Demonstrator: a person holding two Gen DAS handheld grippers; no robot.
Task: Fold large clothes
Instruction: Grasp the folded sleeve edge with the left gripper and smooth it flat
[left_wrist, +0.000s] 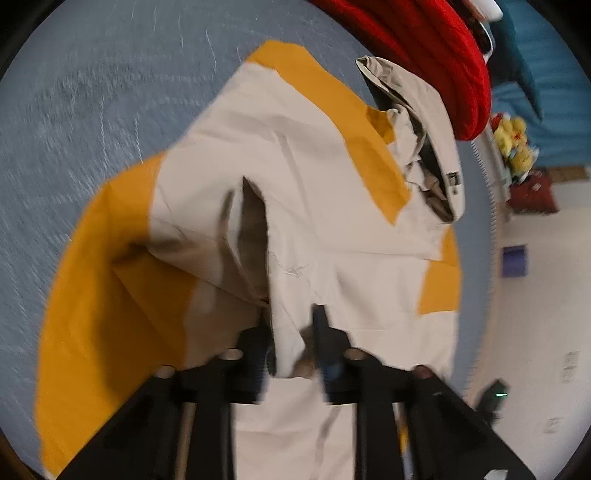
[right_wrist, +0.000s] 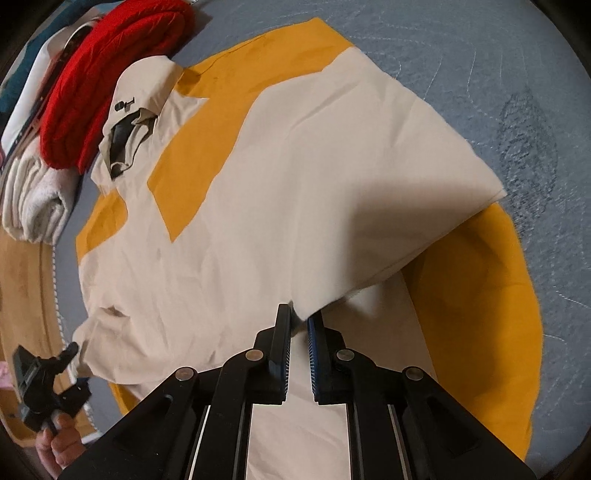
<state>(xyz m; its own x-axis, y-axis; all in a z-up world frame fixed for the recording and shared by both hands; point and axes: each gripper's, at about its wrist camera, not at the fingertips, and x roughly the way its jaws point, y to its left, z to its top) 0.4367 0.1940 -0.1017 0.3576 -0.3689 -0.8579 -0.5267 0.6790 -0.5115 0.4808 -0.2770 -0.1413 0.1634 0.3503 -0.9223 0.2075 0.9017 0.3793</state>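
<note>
Right, left wrist view first: the left tool sits at six o'clock, its two black fingers closed on a raised fold of the large cream-and-mustard cloth garment, and the picture is smeared with motion blur. That garment spreads from the centre out toward eleven o'clock across a grey-blue carpeted surface. Its cream collar with a small dark label lies at two o'clock. Just beyond the collar, at one o'clock, a folded red knitted piece rests, nearly touching it.

Over to the right wrist view: the right tool at six o'clock pinches the garment's edge between its tips, and a cream flap is lifted off toward three o'clock, a mustard panel showing beneath. The collar lies at ten o'clock, the red knit beside it, and a rolled white towel at nine o'clock. Down at eight o'clock the left tool grips the garment's near corner.
</note>
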